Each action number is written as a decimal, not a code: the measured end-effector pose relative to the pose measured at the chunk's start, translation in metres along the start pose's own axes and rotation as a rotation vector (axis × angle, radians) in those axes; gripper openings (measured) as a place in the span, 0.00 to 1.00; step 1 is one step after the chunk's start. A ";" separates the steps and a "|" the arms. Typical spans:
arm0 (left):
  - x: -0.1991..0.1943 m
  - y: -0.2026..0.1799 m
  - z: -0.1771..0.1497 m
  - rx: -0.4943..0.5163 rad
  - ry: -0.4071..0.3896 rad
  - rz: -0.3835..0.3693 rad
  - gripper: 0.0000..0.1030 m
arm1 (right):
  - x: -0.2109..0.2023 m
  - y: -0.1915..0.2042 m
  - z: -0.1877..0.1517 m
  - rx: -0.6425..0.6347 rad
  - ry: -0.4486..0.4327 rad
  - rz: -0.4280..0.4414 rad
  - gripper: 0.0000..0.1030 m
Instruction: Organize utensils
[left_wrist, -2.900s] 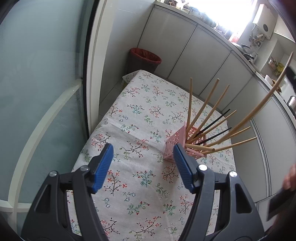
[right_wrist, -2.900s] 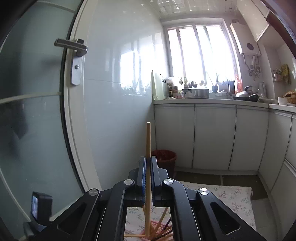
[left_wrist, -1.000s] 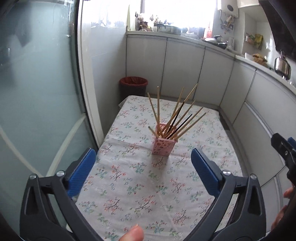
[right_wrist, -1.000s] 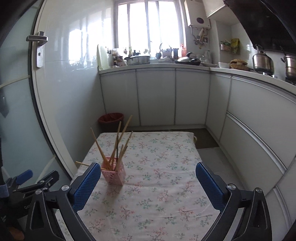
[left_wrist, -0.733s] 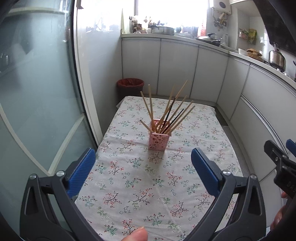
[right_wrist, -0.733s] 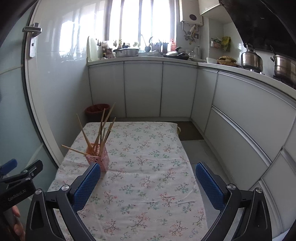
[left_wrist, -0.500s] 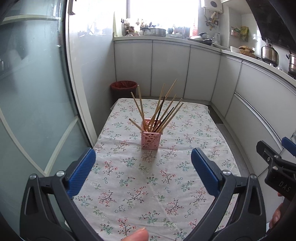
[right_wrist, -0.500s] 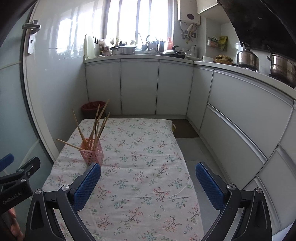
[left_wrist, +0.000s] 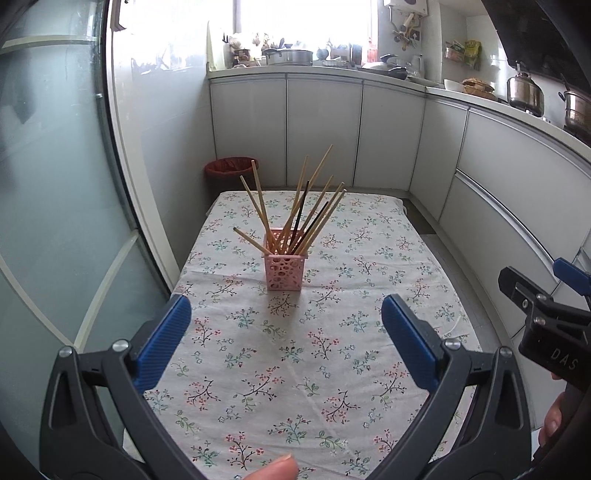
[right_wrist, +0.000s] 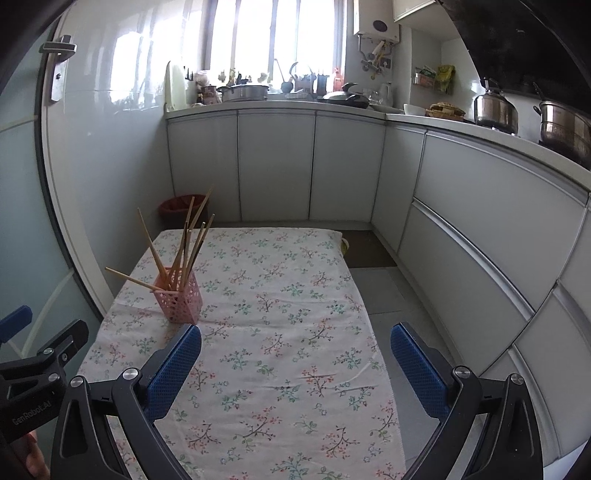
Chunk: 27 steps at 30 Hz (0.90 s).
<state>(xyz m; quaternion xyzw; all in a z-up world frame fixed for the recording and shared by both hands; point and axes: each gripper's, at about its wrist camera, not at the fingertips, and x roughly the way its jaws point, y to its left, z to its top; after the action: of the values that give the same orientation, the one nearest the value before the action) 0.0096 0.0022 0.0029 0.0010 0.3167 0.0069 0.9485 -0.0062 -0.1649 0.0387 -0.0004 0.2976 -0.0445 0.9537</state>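
A pink perforated holder (left_wrist: 284, 271) stands on the floral tablecloth (left_wrist: 332, 354) and holds several wooden and dark chopsticks (left_wrist: 295, 210) fanned out. It also shows in the right wrist view (right_wrist: 180, 301) at the table's left. My left gripper (left_wrist: 286, 332) is open and empty, pulled back above the near half of the table. My right gripper (right_wrist: 295, 363) is open and empty, also well back from the holder. The right gripper's body shows at the right edge of the left wrist view (left_wrist: 546, 314).
White kitchen cabinets (right_wrist: 332, 166) run along the back and right. A red-lined bin (left_wrist: 231, 171) stands behind the table. A frosted glass door (left_wrist: 55, 184) is on the left. Pots (right_wrist: 495, 109) sit on the counter.
The right gripper has let go of a chopstick, which now stands in the holder. Both grippers have opened wide and drawn back from the holder toward the near end of the table.
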 end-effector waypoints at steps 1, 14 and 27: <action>0.000 0.000 0.000 0.001 0.001 0.001 0.99 | 0.001 0.000 -0.001 0.000 0.002 0.000 1.00; 0.000 -0.003 -0.001 0.004 0.002 -0.003 0.99 | 0.003 0.000 -0.003 0.011 0.010 -0.002 1.00; -0.001 -0.003 -0.001 0.000 -0.004 -0.002 0.99 | 0.003 -0.003 -0.001 0.019 0.006 -0.008 1.00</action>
<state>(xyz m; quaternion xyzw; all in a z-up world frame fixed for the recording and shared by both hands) 0.0080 -0.0010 0.0026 0.0009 0.3150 0.0061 0.9491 -0.0046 -0.1678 0.0360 0.0077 0.3002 -0.0509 0.9525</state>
